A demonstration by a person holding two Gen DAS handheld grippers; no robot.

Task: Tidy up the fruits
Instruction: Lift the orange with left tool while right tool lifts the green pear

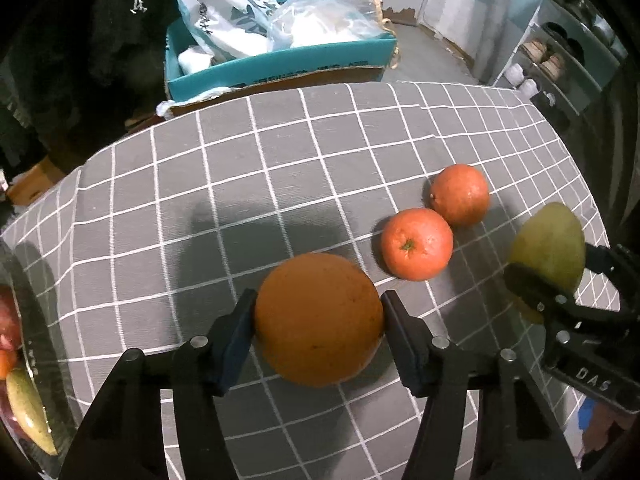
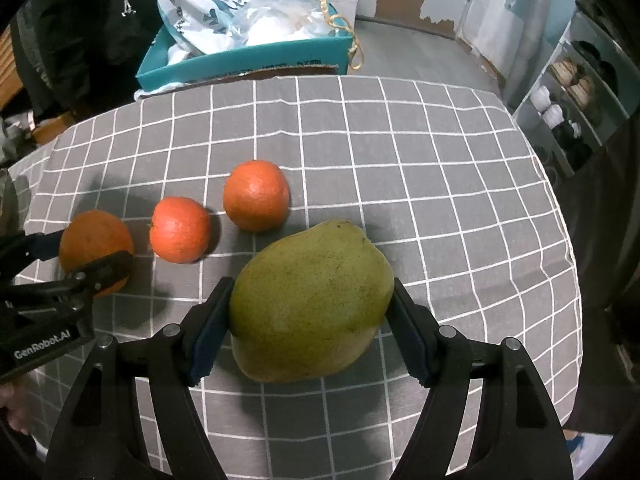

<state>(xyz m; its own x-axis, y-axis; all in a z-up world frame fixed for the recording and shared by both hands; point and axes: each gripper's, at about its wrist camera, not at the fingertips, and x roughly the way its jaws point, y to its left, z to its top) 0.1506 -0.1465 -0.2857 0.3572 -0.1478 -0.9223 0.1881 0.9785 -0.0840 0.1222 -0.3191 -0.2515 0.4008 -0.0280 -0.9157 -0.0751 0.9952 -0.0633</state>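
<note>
Surface: a table under a grey cloth (image 1: 280, 168) with a white grid; beyond its far edge a grey floor and, to the right, a rack of shoes (image 2: 576, 92).
Left gripper (image 1: 319, 322): its pads press both sides of a big orange (image 1: 318, 320) that sits on the cloth. Its body reads "GenRobot.AI" in the right view.
Right gripper (image 2: 311, 320): clamped on a green mango (image 2: 310, 304), a pad against each flank; the mango rests on the cloth. Its body reads "DAS" in the left view.
Bowl (image 1: 24, 344): a clear one at the near left edge of the left view, holding red and yellow-green fruit, only partly seen.
Loose fruit: two small oranges, the nearer (image 2: 180, 229) and the farther (image 2: 256, 195), lie just beside each other on the cloth between the big orange and the mango.
Box (image 2: 256, 60): teal cardboard, past the far edge, with printed white bags and a clear plastic bag inside; the print is too small to read.
</note>
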